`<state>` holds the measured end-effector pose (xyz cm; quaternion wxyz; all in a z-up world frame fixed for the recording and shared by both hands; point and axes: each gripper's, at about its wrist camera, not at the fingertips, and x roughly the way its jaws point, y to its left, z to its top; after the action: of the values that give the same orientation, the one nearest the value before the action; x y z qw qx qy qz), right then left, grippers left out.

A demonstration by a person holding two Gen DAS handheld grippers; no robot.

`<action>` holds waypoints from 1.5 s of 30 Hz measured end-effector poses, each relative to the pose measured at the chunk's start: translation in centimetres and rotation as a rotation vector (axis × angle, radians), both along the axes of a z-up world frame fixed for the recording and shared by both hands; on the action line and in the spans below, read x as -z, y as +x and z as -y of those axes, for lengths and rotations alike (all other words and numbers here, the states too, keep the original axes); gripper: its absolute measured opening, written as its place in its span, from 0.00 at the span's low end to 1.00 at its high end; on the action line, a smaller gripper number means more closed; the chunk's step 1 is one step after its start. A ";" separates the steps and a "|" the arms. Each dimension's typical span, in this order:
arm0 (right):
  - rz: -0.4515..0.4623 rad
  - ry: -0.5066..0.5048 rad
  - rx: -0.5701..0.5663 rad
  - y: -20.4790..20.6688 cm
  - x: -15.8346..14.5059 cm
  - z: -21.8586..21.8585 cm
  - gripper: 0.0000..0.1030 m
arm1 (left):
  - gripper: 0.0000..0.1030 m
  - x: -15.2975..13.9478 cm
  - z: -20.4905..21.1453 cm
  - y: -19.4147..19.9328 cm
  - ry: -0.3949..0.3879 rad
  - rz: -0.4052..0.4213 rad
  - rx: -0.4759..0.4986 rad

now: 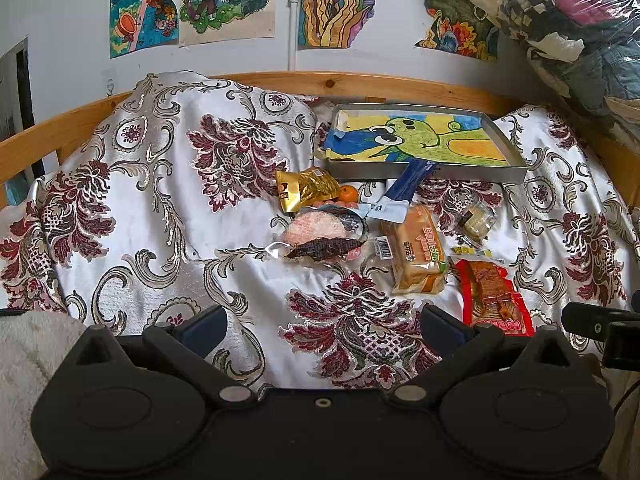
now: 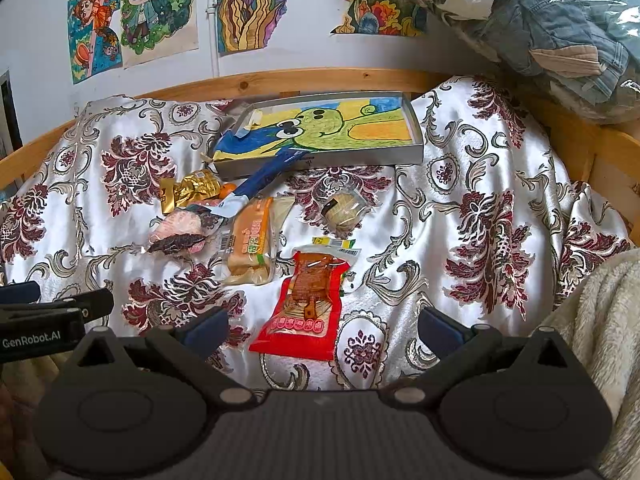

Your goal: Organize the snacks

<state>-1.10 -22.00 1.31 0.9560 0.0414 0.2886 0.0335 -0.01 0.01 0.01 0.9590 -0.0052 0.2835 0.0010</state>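
- Red snack packet (image 2: pixel 308 312) is lying flat on the floral bedspread (image 2: pixel 480 208), showing brown contents.
- Left gripper (image 1: pixel 322 326) and right gripper (image 2: pixel 322 326) are gaping wide, empty.

white wall (image 1: pixel 60 20) with colourful drawings (image 1: pixel 228 0), wooden bed rail (image 1: pixel 360 84), floral satin bedspread (image 1: pixel 160 200), daylight

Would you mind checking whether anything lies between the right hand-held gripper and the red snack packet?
Nothing visible does: the right hand-held gripper is open, and the red snack packet lies just ahead on bare bedspread.
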 end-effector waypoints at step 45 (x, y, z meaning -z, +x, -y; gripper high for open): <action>-0.013 -0.005 -0.003 2.0 -0.8 0.2 1.00 | 0.99 -0.1 0.4 1.4 -0.005 -0.012 0.045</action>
<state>0.87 -22.22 2.07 0.9541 0.0387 0.2949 0.0336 1.39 -0.38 0.10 0.9569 -0.0011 0.2895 -0.0213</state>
